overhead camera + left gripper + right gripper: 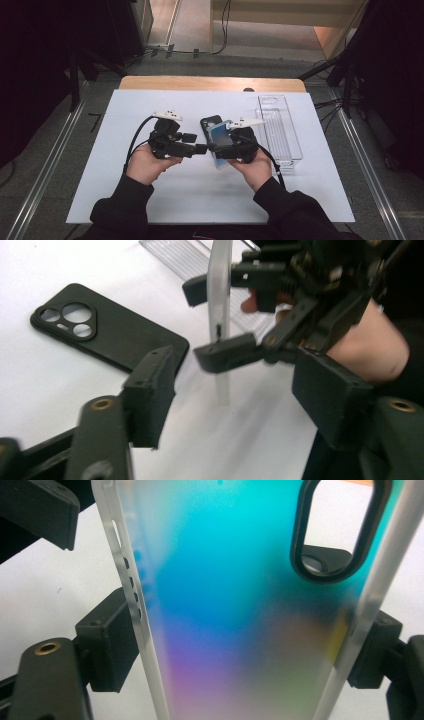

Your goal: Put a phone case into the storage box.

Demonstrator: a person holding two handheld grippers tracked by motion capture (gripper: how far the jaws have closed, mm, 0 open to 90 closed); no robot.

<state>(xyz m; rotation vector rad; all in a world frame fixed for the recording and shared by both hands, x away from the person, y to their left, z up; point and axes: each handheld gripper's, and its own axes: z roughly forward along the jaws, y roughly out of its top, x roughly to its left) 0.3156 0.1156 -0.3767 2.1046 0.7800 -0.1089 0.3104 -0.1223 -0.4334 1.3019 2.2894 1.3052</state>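
Observation:
A translucent phone case (240, 605) with a blue-to-violet sheen stands on edge above the white sheet, and my right gripper (240, 645) is shut on it across its width. In the high view that case (218, 132) sits in the right gripper (220, 147) just right of centre. A black phone case (209, 124) lies flat behind it, camera cut-outs up (100, 330). My left gripper (195, 142) points right toward the held case; its jaws (240, 395) stand open with nothing between them, close to the case's lower edge (220, 315).
A clear plastic tray (287, 150) lies lengthwise at the right of the white sheet (150, 200), beside the right hand. A strip of wooden tabletop (210, 83) shows at the far edge. Metal rails run along both sides of the table.

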